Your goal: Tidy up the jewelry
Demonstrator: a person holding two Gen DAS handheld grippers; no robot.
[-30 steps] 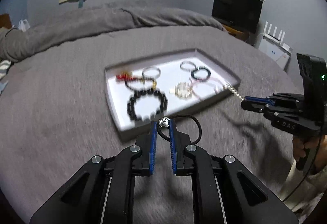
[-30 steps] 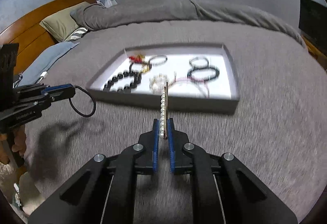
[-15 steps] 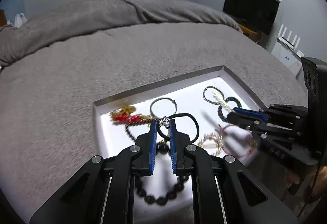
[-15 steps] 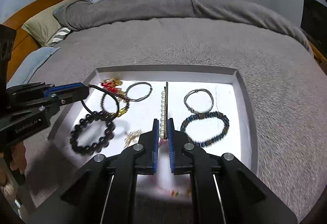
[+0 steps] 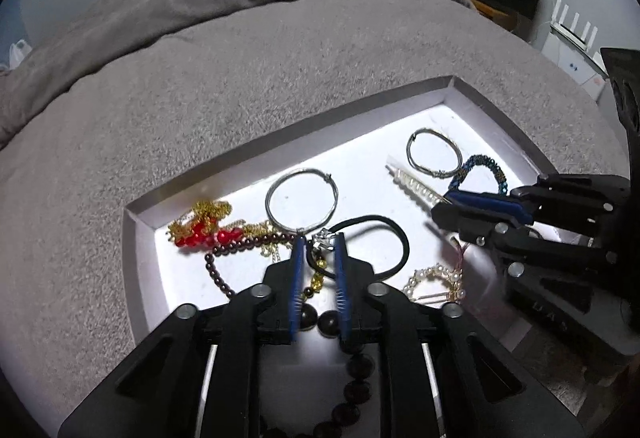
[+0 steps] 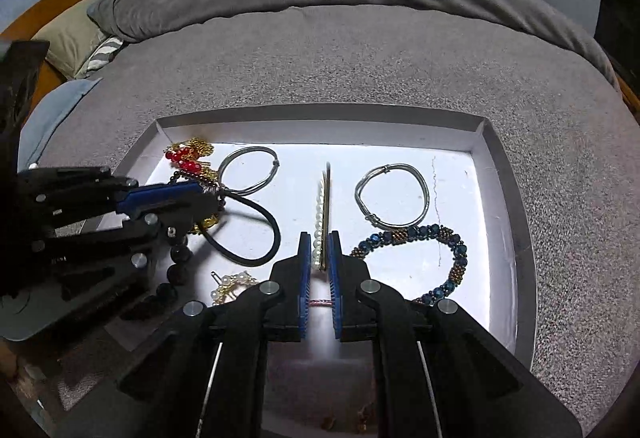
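Both grippers have advanced from the bedspread to over the tray (image 6: 508, 174). The left gripper (image 5: 319, 244) is clamped on a black hair tie (image 5: 394, 238), the right gripper (image 6: 319, 238) on a pearl clip (image 6: 321, 214). The placing step looks underway; next, lower and release clear of neighbouring bracelets.

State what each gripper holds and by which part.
Left gripper pinches the black hair tie at its silver charm end. Right gripper clamps the pearl hair clip by its near end, over the tray.
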